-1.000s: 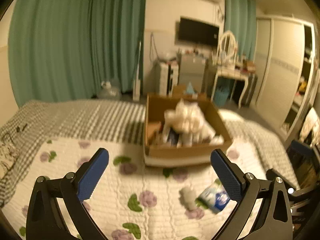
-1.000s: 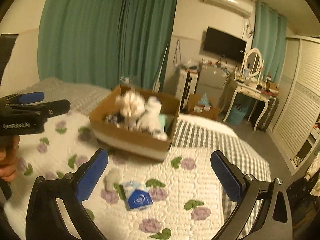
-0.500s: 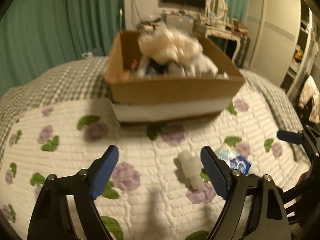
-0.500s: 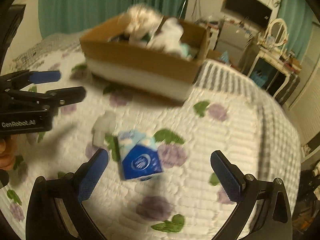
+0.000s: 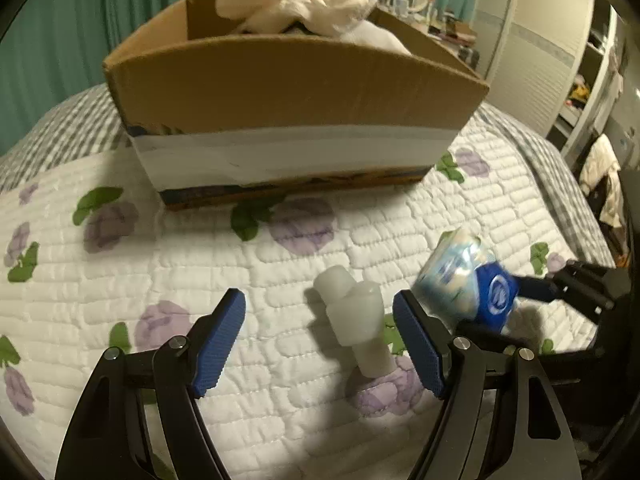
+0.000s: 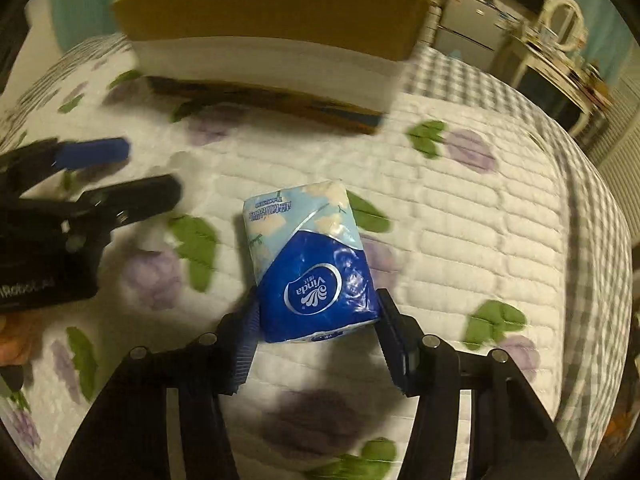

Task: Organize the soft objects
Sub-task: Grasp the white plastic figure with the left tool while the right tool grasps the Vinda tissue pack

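Observation:
A blue and white Vinda tissue pack (image 6: 310, 258) lies on the floral quilt. My right gripper (image 6: 316, 334) has closed on its near end, a finger on each side. In the left wrist view the pack (image 5: 466, 280) sits at the right with the right gripper's fingers (image 5: 532, 286) at it. A small white soft object (image 5: 354, 312) lies on the quilt between the fingers of my left gripper (image 5: 320, 344), which is open and low over it. A cardboard box (image 5: 288, 92) with white soft things piled in it stands just beyond.
The box (image 6: 276, 28) stands on the bed ahead of both grippers. The quilt (image 5: 120, 280) spreads around it. The bed edge drops off at the right, with a wardrobe (image 5: 536, 52) and dresser beyond. Green curtains hang at the back left.
Both grippers dropped toward the bed and moved forward. The right gripper closed around the tissue pack. The left gripper narrowed somewhat and now straddles the white soft object.

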The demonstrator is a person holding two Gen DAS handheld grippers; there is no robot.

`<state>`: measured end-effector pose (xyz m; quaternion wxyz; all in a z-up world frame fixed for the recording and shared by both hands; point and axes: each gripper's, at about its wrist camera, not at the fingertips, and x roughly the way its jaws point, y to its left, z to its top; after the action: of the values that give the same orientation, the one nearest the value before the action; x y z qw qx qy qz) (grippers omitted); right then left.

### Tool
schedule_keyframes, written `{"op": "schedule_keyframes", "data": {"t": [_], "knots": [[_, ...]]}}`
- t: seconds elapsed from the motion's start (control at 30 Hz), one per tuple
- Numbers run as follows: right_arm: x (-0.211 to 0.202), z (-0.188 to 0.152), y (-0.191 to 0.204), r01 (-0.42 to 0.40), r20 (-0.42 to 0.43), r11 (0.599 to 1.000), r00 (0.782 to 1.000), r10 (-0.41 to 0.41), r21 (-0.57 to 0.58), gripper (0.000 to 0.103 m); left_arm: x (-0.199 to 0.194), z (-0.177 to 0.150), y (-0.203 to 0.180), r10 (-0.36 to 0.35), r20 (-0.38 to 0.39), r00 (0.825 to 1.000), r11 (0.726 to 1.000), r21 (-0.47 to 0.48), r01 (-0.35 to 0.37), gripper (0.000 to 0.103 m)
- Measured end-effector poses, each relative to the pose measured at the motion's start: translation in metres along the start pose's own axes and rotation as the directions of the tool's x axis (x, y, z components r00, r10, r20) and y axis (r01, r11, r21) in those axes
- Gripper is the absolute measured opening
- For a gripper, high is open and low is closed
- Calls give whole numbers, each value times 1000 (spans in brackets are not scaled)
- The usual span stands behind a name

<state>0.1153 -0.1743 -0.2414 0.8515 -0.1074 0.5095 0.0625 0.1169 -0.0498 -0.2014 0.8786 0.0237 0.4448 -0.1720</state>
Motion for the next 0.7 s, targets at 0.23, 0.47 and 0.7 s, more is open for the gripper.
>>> {"op": "schedule_keyframes", "data": {"t": [0.23,0.47,0.7], "knots": [[-5,-2,-11,13,8,1000,1000,-13,27,53,16,-7,-17,29,-24,999,998,57,-27,53],[-13,1,-12,37,32,998,999,-38,42,53,17,-9,-27,41,-29,999,995,96,-39,29],[-38,6,-15,32,108,998,993,-38,59,52,-8,-3,-21,40,28,999,998,57,-42,29]]}}
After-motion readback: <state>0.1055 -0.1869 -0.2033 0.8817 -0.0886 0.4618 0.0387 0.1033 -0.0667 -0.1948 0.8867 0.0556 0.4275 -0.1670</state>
